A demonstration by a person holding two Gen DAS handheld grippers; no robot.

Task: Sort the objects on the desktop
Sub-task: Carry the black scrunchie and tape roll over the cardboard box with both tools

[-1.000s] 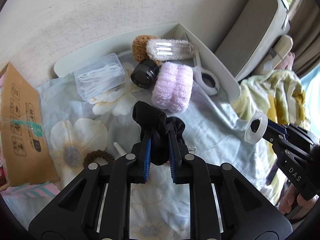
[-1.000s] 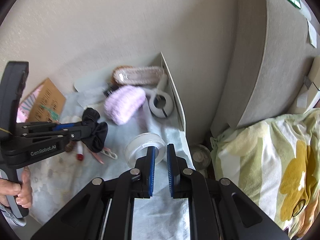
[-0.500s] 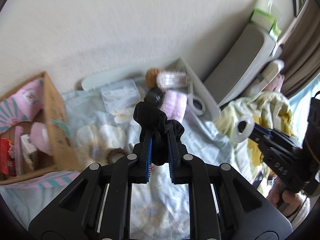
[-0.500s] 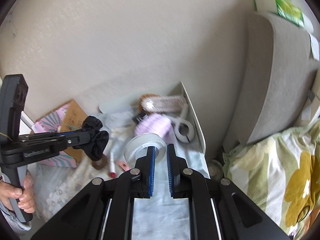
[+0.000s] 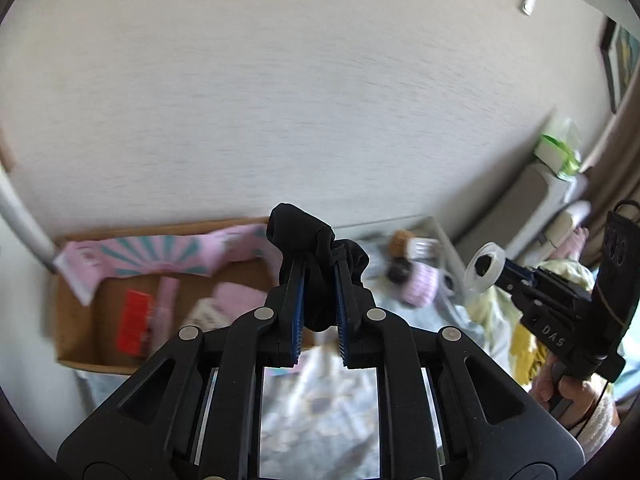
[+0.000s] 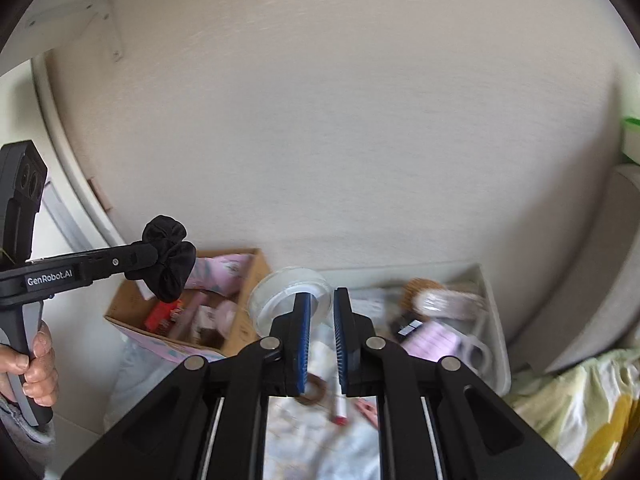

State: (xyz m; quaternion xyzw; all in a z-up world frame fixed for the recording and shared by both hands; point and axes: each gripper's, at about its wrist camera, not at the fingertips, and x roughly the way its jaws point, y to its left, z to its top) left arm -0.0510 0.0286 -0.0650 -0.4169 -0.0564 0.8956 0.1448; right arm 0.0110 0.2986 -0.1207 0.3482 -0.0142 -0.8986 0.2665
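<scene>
My left gripper is shut on a black scrunchie and holds it high above the desk, over the edge of a cardboard box. The scrunchie also shows in the right wrist view at the left gripper's tip. My right gripper is shut on a clear tape roll, held in the air; it shows at the right of the left wrist view. A white tray holds a lilac fluffy roll, scissors and a brown hairbrush.
The cardboard box at the left holds pink and red packets. On the floral cloth lie a brown hair tie and a red-tipped stick. A grey cushion and a yellow flowered blanket are at the right.
Both grippers have risen away from the desk with their objects still held. The left one has swung left, so the cardboard box now lies under the scrunchie.
</scene>
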